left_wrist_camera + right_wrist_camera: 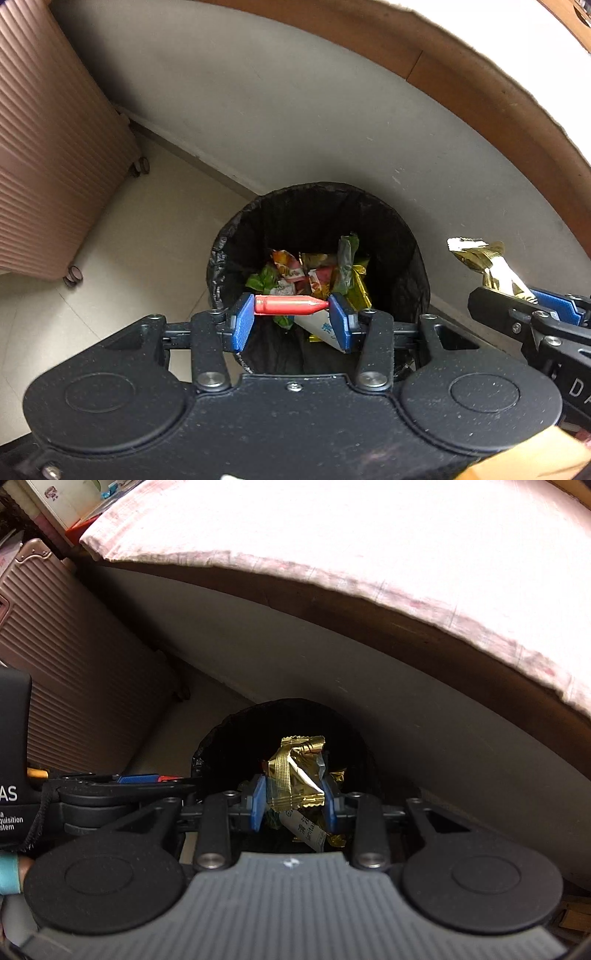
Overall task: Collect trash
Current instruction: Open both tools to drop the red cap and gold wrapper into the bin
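My left gripper (291, 317) is shut on a small red tube (290, 305), held crosswise between its blue pads above the open black-lined trash bin (406, 236). The bin holds several coloured wrappers (317, 273). My right gripper (293, 805) is shut on a crumpled gold wrapper (297, 775), over the same bin (214, 738). In the left wrist view the right gripper (532, 299) and its gold wrapper (484, 262) hang just right of the bin. The left gripper (140, 779) shows at the left of the right wrist view, side on.
A ribbed pink suitcase (51, 147) on wheels stands on the tiled floor left of the bin. A grey panel under a wooden bed frame (480, 81) runs behind the bin. A pale bedsheet (369, 546) hangs over the frame.
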The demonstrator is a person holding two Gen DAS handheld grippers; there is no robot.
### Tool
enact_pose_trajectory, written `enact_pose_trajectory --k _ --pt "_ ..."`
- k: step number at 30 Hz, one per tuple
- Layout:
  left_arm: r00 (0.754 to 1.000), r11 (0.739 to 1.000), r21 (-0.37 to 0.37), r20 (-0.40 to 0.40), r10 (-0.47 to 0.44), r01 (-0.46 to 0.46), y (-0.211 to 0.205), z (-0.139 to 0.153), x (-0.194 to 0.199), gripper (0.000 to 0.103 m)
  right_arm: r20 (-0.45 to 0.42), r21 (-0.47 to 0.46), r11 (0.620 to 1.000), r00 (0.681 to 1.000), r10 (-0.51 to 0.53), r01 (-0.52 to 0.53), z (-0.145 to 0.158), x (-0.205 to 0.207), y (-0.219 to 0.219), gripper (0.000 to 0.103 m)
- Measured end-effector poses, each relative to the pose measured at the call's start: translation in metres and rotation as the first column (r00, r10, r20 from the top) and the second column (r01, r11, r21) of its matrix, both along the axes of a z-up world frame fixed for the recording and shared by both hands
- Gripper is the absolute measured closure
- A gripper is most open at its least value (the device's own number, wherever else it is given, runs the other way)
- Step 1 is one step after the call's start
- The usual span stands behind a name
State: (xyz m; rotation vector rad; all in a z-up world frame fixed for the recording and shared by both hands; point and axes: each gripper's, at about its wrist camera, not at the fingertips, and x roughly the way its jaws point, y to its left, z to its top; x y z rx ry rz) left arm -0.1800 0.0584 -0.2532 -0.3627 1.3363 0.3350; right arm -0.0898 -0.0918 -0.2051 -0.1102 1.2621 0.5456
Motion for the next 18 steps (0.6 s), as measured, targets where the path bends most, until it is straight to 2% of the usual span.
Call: enact_pose_trajectory --k 9,15,16,17,18 --pt "0.999 0.999 -0.023 -0.03 0.029 -0.03 -0.001 -0.057 0.001 0.061 -0.043 -0.029 1.0 0.999 -0.003 0.002 -0.048 0.008 0.012 0.066" --pt "0.996 0.996 -0.039 -0.049 0.075 -0.077 0.004 -0.084 -0.001 0.061 -0.057 -0.034 0.999 0.998 0.017 -0.019 -0.067 0.012 0.014 0.062" --pt "0.995 0.995 -0.042 -0.054 0.085 -0.087 0.005 -0.087 -0.001 0.061 -0.055 -0.037 0.999 0.998 0.019 -0.021 -0.069 0.012 0.015 0.058" --pt "0.994 0.994 -0.047 -0.058 0.096 -0.098 0.006 -0.089 -0.002 0.061 -0.056 -0.041 0.999 0.998 0.019 -0.021 -0.071 0.013 0.015 0.048" --pt "0.993 0.993 -0.053 -0.06 0.104 -0.108 0.007 -0.089 -0.003 0.059 -0.057 -0.042 0.999 0.998 0.018 -0.02 -0.072 0.013 0.015 0.048"
